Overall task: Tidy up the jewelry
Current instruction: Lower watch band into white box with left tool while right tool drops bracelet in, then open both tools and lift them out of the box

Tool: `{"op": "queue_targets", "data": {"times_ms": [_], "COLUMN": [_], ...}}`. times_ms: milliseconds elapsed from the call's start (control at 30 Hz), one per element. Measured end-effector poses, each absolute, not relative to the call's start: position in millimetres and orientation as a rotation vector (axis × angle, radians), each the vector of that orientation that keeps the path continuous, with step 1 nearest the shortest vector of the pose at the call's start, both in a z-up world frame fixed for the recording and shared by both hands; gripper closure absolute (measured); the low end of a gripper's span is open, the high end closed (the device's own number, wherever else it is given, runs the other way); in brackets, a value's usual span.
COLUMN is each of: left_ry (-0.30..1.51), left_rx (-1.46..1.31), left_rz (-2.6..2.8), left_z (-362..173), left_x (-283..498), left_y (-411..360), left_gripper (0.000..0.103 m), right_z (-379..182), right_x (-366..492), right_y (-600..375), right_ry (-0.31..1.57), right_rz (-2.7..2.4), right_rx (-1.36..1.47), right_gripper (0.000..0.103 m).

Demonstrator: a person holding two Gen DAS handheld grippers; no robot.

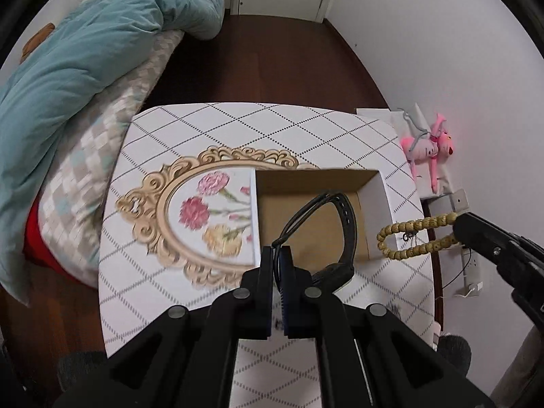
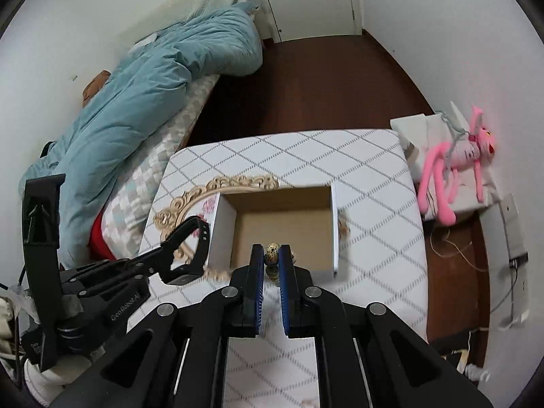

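Note:
My left gripper [image 1: 281,255] is shut on a black wrist band [image 1: 346,224], which loops up in the air over the open cardboard box [image 1: 306,217]. The band also shows in the right wrist view [image 2: 200,241], left of the box [image 2: 282,227]. My right gripper [image 2: 272,255] is shut on a tan beaded bracelet [image 2: 272,250], held above the box's near edge. In the left wrist view the bracelet [image 1: 408,238] hangs as a loop from the right gripper [image 1: 459,227] beside the box's right wall.
The box sits on a white diamond-patterned table [image 1: 238,125] with a gold-framed flower picture [image 1: 190,210] to its left. A bed with a blue duvet [image 1: 85,68] lies left. A pink plush toy [image 2: 452,170] lies right, against the wall. Dark wood floor lies beyond.

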State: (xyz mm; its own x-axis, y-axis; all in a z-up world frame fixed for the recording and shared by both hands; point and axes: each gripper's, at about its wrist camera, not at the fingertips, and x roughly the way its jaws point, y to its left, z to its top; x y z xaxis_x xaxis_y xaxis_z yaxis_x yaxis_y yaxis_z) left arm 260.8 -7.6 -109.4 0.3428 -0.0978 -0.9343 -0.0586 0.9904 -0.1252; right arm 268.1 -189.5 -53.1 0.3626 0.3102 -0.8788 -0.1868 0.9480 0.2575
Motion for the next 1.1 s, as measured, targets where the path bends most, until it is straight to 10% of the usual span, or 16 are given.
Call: {"op": "queue_targets", "data": {"times_ms": [400,500,567,833,1100], "left_ry": [1.357,1.323,1.286,1.202,1.209], "left_rx": [-0.21,-0.192,-0.196,-0.066,-0.035], "left_rz": [-0.038,-0.01,0.016,0.112,0.129], "left_z": [-142.4,-136.7,-132.7,-147.5,-170.9], "left_x": [324.8,323.8,317.5,286.4,266.5], "left_y": [-7.3,-3.8,1.4,3.2,-0.3], "left_gripper": [0.091,0.053,0.031,0.002,0.0], "right_z": [-113.4,-129.6,-133.9,-146.2,-171.9], "right_x": [343.2,345.8,341.6,317.3,296.0], "right_y": [-185.6,-189.8,-194.2,-195.2,-191.0], "right_ry": [1.308,1.353,1.351,1.294,1.283], "right_rz": [0.35,0.348,0.332,0.162,0.103], "right_rx": [0.201,0.209,0.199,-0.038,-0.142], "right_gripper": [0.093,0.09,0.073,0.008,0.001]}}
